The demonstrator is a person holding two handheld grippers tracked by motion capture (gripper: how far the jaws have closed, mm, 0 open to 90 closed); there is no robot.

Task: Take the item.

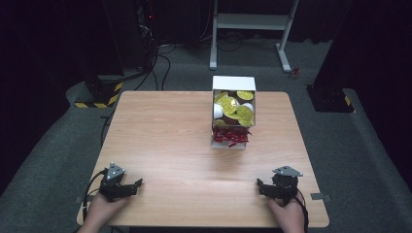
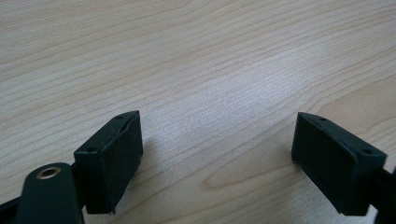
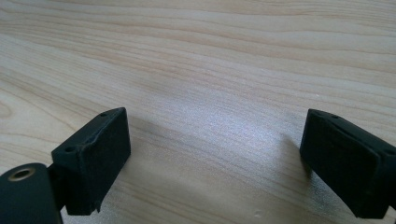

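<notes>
The left gripper [image 1: 130, 187] rests at seven o'clock on the wooden surface [image 1: 165, 141], jaws spread wide with nothing between them. The right gripper [image 1: 266, 188] sits at five o'clock, jaws equally wide and empty. Well apart from both, at about one o'clock, stands a white box [image 1: 233, 83] holding gold-lidded cups [image 1: 229, 105] behind a clutch of red packets [image 1: 231, 136]. This looks like the starting pose; the next move calls for a long reach forward to the box.
</notes>
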